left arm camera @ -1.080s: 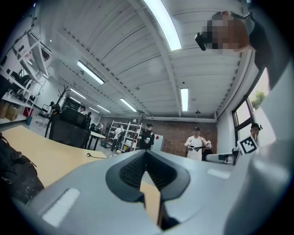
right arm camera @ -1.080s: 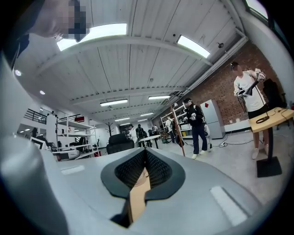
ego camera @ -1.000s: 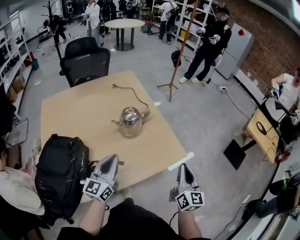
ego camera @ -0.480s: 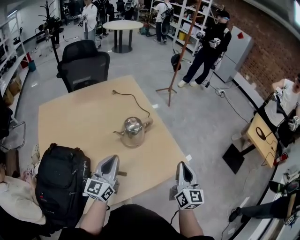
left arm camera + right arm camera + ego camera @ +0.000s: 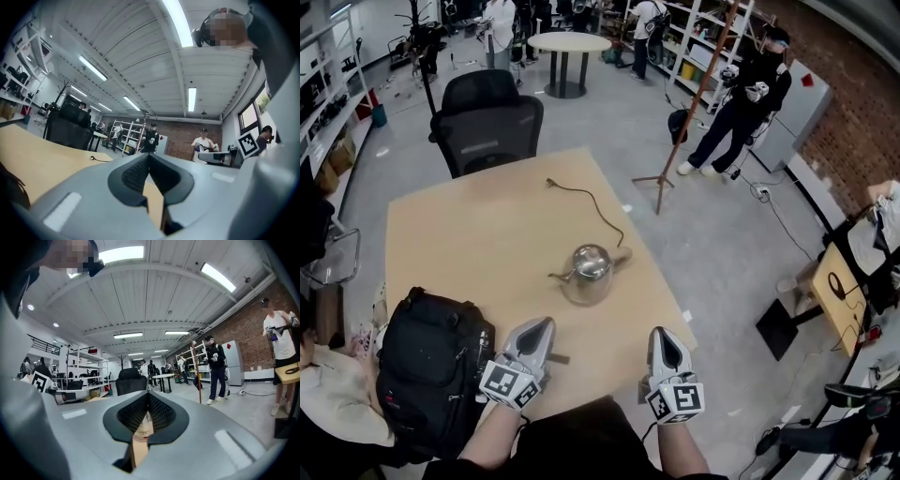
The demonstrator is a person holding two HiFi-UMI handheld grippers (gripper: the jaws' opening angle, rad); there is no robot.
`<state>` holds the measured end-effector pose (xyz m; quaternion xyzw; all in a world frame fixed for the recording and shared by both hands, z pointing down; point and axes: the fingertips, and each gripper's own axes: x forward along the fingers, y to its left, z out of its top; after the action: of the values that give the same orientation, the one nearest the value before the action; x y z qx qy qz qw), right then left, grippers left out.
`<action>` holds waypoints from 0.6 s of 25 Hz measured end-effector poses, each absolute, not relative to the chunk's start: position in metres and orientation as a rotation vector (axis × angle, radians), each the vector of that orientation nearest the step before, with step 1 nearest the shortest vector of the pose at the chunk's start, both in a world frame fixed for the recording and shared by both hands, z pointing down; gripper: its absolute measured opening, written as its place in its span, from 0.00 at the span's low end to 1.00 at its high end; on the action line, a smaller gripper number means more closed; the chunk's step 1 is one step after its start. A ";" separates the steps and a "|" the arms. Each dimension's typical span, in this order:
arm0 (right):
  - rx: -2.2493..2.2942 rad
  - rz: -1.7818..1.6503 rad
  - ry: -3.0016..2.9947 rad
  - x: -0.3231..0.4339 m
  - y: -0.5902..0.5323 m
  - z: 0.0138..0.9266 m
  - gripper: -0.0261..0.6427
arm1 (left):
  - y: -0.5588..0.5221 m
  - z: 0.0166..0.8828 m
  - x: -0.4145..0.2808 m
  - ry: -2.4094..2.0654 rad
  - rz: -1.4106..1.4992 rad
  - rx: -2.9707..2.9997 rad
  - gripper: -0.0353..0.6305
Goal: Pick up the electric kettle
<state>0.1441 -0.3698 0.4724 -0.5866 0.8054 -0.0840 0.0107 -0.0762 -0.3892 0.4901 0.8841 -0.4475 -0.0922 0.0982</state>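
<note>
Kettle: the steel kettle (image 5: 588, 272) stands upright near the middle of the wooden table (image 5: 469, 234), with its spout toward the left of the head view.
Cord: a dark cord (image 5: 592, 202) lies on the tabletop and runs from beside the kettle toward the far edge.
Left gripper: the left gripper (image 5: 542, 328) has its jaws pressed together with nothing between them. It sits over the near edge of the table, well apart from the kettle.
Right gripper: the right gripper (image 5: 662, 335) also has its jaws closed on nothing. It sits at the table's near edge, to the right of the kettle and well short of it.
Backpack: a black backpack (image 5: 431, 361) rests on the near left corner of the table, just beside the left gripper.
Chair: a black office chair (image 5: 487, 122) stands at the far side of the table.
</note>
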 end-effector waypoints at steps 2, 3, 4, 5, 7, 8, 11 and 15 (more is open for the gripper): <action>-1.839 -0.280 2.523 0.148 -0.376 0.479 0.04 | -0.394 0.497 -0.081 -1.353 -0.261 2.584 0.05; -1.841 -0.296 2.521 0.150 -0.380 0.482 0.04 | -0.397 0.501 -0.082 -1.366 -0.251 2.570 0.05; -1.841 -0.308 2.520 0.152 -0.384 0.484 0.04 | -0.400 0.505 -0.083 -1.378 -0.239 2.557 0.05; -1.839 -0.314 2.521 0.154 -0.389 0.486 0.04 | -0.404 0.508 -0.084 -1.390 -0.228 2.544 0.05; -1.833 -0.320 2.525 0.158 -0.398 0.487 0.04 | -0.413 0.511 -0.083 -1.409 -0.217 2.524 0.05; -1.830 -0.327 2.528 0.159 -0.403 0.489 0.04 | -0.416 0.512 -0.081 -1.414 -0.211 2.518 0.05; -1.825 -0.368 2.534 0.156 -0.411 0.499 0.04 | -0.419 0.518 -0.082 -1.413 -0.177 2.505 0.05; -1.814 -0.413 2.543 0.153 -0.420 0.509 0.04 | -0.429 0.529 -0.082 -1.423 -0.138 2.478 0.05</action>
<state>0.1530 -0.4196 0.5093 -0.5757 0.8071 -0.1312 -0.0046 -0.0824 -0.4290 0.5293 0.8576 -0.4926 -0.0479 0.1399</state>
